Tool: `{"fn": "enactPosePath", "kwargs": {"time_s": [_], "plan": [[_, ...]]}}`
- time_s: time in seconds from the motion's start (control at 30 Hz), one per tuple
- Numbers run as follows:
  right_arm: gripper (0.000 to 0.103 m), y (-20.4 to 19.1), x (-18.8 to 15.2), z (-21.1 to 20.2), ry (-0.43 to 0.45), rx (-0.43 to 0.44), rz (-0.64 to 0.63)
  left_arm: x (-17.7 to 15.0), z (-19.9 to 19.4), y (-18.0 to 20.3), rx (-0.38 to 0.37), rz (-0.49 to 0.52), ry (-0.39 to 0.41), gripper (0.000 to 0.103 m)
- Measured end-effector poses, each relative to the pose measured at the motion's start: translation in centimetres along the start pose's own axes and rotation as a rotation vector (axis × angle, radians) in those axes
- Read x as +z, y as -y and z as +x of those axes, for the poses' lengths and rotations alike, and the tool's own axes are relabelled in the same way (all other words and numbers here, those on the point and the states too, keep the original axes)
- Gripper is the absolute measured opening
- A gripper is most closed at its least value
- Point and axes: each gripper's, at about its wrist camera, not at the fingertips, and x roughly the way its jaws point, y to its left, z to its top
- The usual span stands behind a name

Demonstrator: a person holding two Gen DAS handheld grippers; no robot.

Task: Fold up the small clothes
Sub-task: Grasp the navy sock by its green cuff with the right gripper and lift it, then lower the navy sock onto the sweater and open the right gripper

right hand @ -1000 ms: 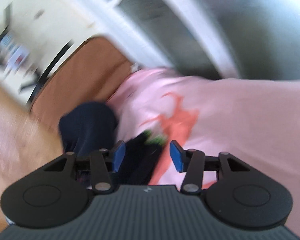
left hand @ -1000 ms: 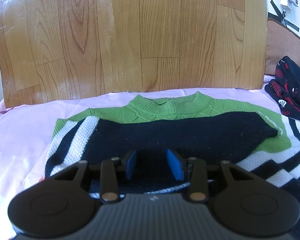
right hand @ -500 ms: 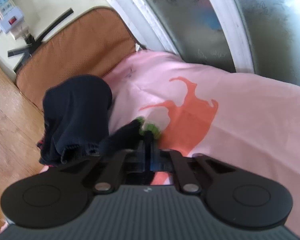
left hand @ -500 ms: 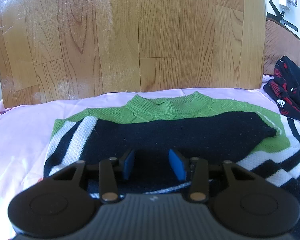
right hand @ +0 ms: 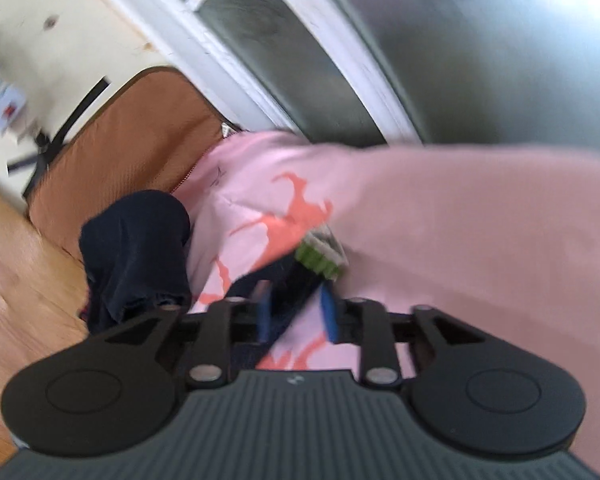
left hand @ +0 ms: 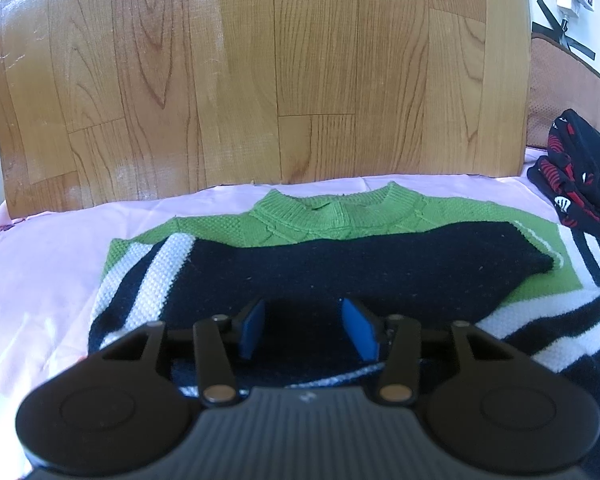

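A green, navy and white striped sweater (left hand: 340, 216) lies flat on the pink sheet (left hand: 40, 272), with one navy sleeve (left hand: 380, 264) folded across its chest. My left gripper (left hand: 303, 326) hovers low over the navy part. Its jaws are opening and nothing is pinched between the blue pads. In the blurred right wrist view, the sweater's other sleeve, with its green cuff (right hand: 320, 256), runs between the pads of my right gripper (right hand: 296, 312). Those jaws are opening too, and the pads stand apart on either side of the navy cloth.
A wood-grain board (left hand: 260, 80) stands upright behind the sweater. A bundled dark garment with red marks (left hand: 580, 184) lies at the sheet's right edge, also the dark bundle (right hand: 136, 248). A brown cushion (right hand: 120, 148) and a window frame (right hand: 300, 60) lie beyond it.
My left jaws have spread a little wider while that hand stayed put. The right gripper clamped shut on the sleeve half a second ago and has now parted again, and it has shifted.
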Motion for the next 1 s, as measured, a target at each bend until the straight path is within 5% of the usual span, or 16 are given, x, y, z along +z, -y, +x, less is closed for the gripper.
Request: {"fn": "enactPosePath", "kwargs": {"time_s": [0.2, 0.23, 0.27, 0.37, 0.5, 0.63, 0.83, 1.0], "plan": [[0.038, -1.3, -0.4, 1.2, 0.012, 0.037, -0.009, -0.1, 0.0, 0.1, 0.007, 0.018, 0.002, 0.045], [0.018, -1.7, -0.4, 1.6, -0.007, 0.043, -0.015, -0.1, -0.1, 0.0, 0.004, 0.019, 0.002, 0.043], [0.009, -2.1, -0.4, 2.0, -0.032, 0.042, -0.022, -0.1, -0.1, -0.1, -0.006, 0.016, 0.004, 0.042], [0.009, -4.8, -0.3, 0.7, 0.024, 0.083, -0.077, 0.0, -0.8, -1.6, -0.087, -0.046, 0.034, 0.039], [0.009, -12.2, -0.3, -0.9, 0.039, 0.227, -0.225, 0.7, -2.3, -5.7, -0.190, -0.239, 0.108, 0.040], [0.009, -22.1, -2.2, -0.8, 0.011, 0.390, -0.366, 0.8, -3.5, -10.2, -0.188, -0.393, 0.158, 0.041], [0.009, -37.7, -10.7, -0.1, -0.089, 0.654, -0.579, 0.6, -4.2, -15.9, -0.146, -0.568, 0.175, 0.043], [0.009, -41.9, -21.4, 2.1, -0.324, 0.790, -0.630, 0.7, -4.3, -17.6, -0.104, -0.608, 0.170, 0.045]]}}
